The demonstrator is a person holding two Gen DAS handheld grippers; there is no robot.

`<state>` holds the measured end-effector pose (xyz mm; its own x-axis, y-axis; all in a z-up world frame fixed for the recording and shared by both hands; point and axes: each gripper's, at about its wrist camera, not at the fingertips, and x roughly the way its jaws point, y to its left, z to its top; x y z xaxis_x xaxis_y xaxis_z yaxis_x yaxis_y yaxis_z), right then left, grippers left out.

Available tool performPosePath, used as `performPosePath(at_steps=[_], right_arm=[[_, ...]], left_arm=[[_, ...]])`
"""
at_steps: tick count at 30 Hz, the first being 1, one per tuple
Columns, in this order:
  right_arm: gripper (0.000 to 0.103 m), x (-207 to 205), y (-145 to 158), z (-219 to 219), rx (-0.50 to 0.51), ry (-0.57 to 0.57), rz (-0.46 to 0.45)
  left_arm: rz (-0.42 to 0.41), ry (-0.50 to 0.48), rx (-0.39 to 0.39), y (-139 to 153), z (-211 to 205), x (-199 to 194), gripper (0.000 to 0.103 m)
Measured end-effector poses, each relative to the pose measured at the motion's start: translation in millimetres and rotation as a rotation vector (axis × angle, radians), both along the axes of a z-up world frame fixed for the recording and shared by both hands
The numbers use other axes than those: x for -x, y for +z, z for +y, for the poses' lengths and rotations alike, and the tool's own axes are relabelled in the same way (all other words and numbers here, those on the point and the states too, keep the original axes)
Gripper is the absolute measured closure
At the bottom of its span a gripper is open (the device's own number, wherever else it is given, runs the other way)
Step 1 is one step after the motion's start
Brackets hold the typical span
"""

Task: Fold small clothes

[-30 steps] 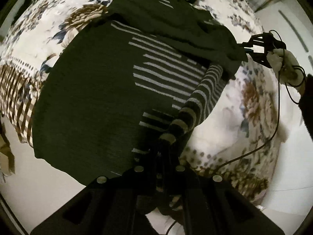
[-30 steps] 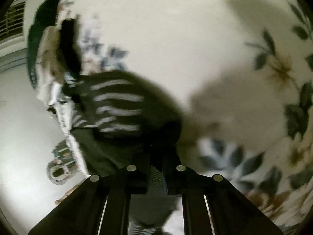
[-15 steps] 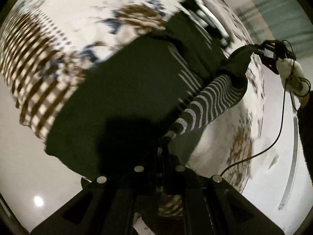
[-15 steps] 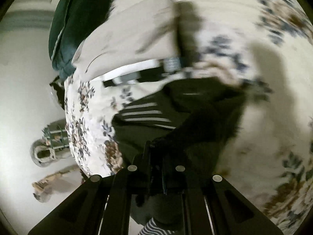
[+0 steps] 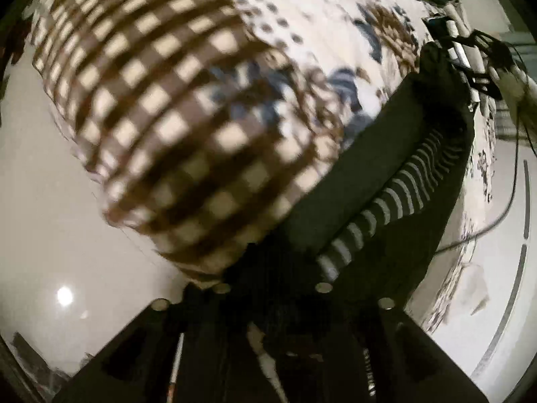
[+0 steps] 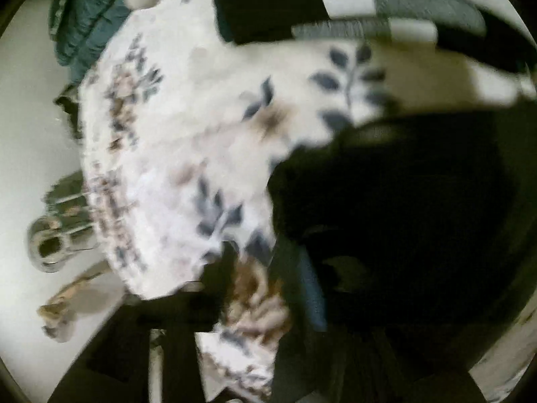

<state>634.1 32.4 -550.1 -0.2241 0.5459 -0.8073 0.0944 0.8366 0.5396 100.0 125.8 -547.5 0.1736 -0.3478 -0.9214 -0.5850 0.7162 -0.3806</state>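
One dark sweater (image 5: 379,181) with one white-striped sleeve (image 5: 376,215) is laid on the bed (image 5: 302,16), at the edge of the floral bedspread beside its brown checked border (image 5: 161,107). One left claw (image 5: 272,288): jaws just parted, the sleeve's cuff lying at their tips; whether it is pinched cannot be told. One right claw (image 6: 265,288): jaws just spread, released, with bedspread visible between them and the sweater's dark cloth just to their right. One folded black, white and grey garment (image 6: 352,16) is lying beyond the sweater.
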Motion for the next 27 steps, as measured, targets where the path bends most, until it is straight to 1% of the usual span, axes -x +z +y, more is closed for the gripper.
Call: performPosePath(at_steps=[1,3,4,6,7,9,10,12,13,14,15,16,17,18,19,21,23,24,25,26,27], right_arm=[[0.053,12.6,9.0,-5.9,-0.016,0.005,-0.012],[0.053,40.7,26.2,-20.8,0.0,0.025,-0.051],[0.053,64.6,33.9,-33.4,0.033,0.042,-0.064],[0.052,100.1,34.3,-48.1,0.066,0.067,-0.044],[0.052,125.2,29.6,-60.1,0.072,0.072,-0.012],[0.052,154.4,19.6,-73.4,0.095,0.075,0.033],[0.052,172.0,9.1,-80.7,0.105,0.078,0.057],[0.052,190.7,-11.1,-87.6,0.137,0.08,0.112],[0.052,198.6,-21.0,-89.6,0.116,0.049,0.145],[0.053,204.2,-29.8,-86.2,0.07,0.026,0.176],[0.054,208.0,-35.0,-79.8,0.03,0.02,0.197],[0.054,210.3,-36.7,-68.9,-0.008,0.017,0.204],[0.054,211.4,-34.8,-56.2,-0.04,0.021,0.198],[0.054,210.6,-30.4,-39.7,-0.082,0.035,0.186],[0.054,208.9,-25.9,-24.5,-0.121,0.046,0.176],[0.054,204.7,-15.9,1.6,-0.196,0.059,0.167],[0.054,198.1,-8.7,21.6,-0.243,0.075,0.165],[0.054,193.8,-5.6,25.5,-0.272,0.074,0.165],[0.054,191.5,-2.5,26.0,-0.324,0.066,0.174],[0.054,189.9,-0.3,25.6,-0.34,0.065,0.18],[0.054,189.3,3.2,22.6,-0.339,0.07,0.174]], left_arm=[[-0.009,-0.038,-0.022,6.9,-2.3,-0.5,0.069],[-0.043,-0.117,-0.044,17.9,-13.8,-4.1,0.057],[-0.062,-0.179,-0.053,24.0,-28.1,-9.5,0.053],[-0.085,-0.271,-0.044,26.9,-55.5,-20.3,0.053],[-0.084,-0.312,-0.055,26.2,-68.2,-25.3,0.053],[-0.073,-0.409,-0.074,20.1,-99.3,-37.6,0.053],[-0.054,-0.466,-0.109,14.0,-117.6,-44.0,0.053],[-0.022,-0.51,-0.181,4.2,-136.1,-52.0,0.054],[-0.007,-0.511,-0.21,0.8,-140.2,-54.5,0.061],[0.006,-0.505,-0.233,-1.3,-141.9,-57.0,0.069],[0.018,-0.496,-0.253,-1.0,-140.7,-58.9,0.083],[0.028,-0.487,-0.284,1.0,-137.8,-61.1,0.086],[0.037,-0.469,-0.319,4.8,-130.9,-62.4,0.086],[0.047,-0.443,-0.341,7.4,-122.5,-62.6,0.083],[0.057,-0.404,-0.354,9.9,-110.9,-61.5,0.082],[0.06,-0.315,-0.311,14.5,-85.7,-57.1,0.083],[0.066,-0.231,-0.327,24.1,-63.6,-50.5,0.085],[0.053,-0.187,-0.307,30.1,-52.0,-46.2,0.084],[0.043,-0.142,-0.29,36.2,-42.7,-42.1,0.081],[0.029,-0.112,-0.279,41.8,-36.9,-38.9,0.081],[0.001,-0.096,-0.255,47.8,-33.0,-36.0,0.078]])
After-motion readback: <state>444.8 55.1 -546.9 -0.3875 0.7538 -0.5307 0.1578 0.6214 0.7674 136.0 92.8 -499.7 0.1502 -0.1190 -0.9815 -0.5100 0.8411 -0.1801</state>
